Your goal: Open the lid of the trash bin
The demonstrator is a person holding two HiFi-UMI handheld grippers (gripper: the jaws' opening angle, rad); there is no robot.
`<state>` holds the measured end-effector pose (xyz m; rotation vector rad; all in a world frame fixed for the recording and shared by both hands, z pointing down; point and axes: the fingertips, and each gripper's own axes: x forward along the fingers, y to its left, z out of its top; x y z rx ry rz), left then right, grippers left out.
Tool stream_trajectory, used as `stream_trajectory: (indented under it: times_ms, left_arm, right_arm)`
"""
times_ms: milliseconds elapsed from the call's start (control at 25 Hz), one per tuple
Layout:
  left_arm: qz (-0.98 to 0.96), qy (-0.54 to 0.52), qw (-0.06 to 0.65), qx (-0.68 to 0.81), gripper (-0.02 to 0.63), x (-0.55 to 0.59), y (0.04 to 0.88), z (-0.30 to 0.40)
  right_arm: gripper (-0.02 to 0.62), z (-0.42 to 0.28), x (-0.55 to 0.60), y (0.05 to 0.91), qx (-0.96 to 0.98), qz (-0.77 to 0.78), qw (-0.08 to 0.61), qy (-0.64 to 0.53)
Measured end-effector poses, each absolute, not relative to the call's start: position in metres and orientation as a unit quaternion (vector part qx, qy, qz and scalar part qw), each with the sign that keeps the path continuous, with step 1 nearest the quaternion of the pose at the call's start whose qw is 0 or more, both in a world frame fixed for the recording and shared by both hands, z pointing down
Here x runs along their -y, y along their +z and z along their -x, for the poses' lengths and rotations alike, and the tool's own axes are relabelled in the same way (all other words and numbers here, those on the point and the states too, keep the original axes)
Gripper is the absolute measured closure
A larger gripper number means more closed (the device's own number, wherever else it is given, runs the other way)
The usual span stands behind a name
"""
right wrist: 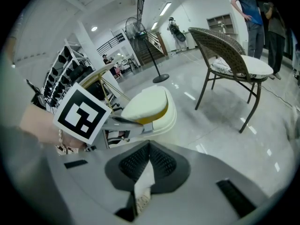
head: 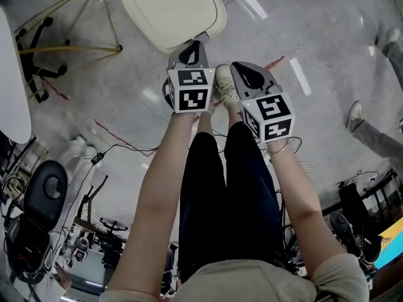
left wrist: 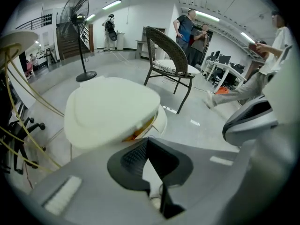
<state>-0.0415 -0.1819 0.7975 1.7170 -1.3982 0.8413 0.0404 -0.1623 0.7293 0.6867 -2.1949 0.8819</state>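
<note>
Polished grey floor [head: 315, 61] carries the cream trash bin [head: 173, 11] just ahead of the left gripper [left wrist: 146, 139] and right gripper [right wrist: 149, 144], all 4 jaws closed on nothing, so they may skid off the smooth lid [left wrist: 110, 111] or shove the bin away.

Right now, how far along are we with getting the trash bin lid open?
Done: both grippers are up at the trash bin. In hand: the left gripper points at the lid's front edge, jaws together, holding nothing; the right gripper sits beside it, jaws together too. Left: the lid is down, with only a yellow strip showing beneath, so the lifting remains.
</note>
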Motion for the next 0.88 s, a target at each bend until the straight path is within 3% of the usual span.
stream_trajectory:
  times_ms: [560, 880]
  left_arm:
    - [-0.663, 0.31, 0.401, 0.551, 0.603, 0.178, 0.775, 0.046]
    - [-0.672, 0.249, 0.4, 0.572, 0.603, 0.123, 0.693, 0.112]
  right_arm:
    - [0.589, -0.054, 0.163, 0.703, 0.847, -0.279, 0.323, 0.316]
    - [0.589, 0.01, 0.123, 0.636, 0.86, -0.28, 0.315, 0.287]
